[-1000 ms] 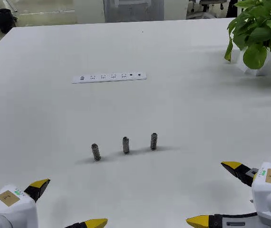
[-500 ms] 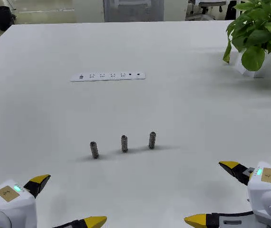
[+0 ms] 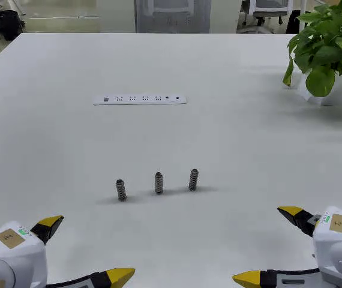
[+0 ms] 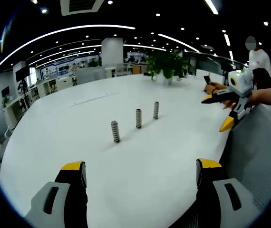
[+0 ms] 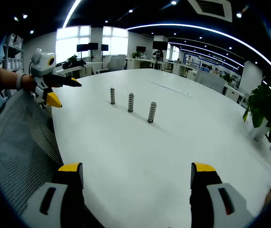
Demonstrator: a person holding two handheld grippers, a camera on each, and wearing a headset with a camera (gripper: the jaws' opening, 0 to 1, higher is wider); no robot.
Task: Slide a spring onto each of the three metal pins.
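Springs (image 3: 158,183) upright on table (image 3: 249,138) | left gripper (image 3: 86,248) released; right gripper (image 3: 268,245) released

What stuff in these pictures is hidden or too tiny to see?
- All views: the springs wrap whatever stands inside them, so the metal pins cannot be made out.
- Head view: the power strip is too small to read its markings.
- Head view: the plant is cut off by the right edge.
- Head view: the left gripper and right gripper are cut off by the bottom edge.
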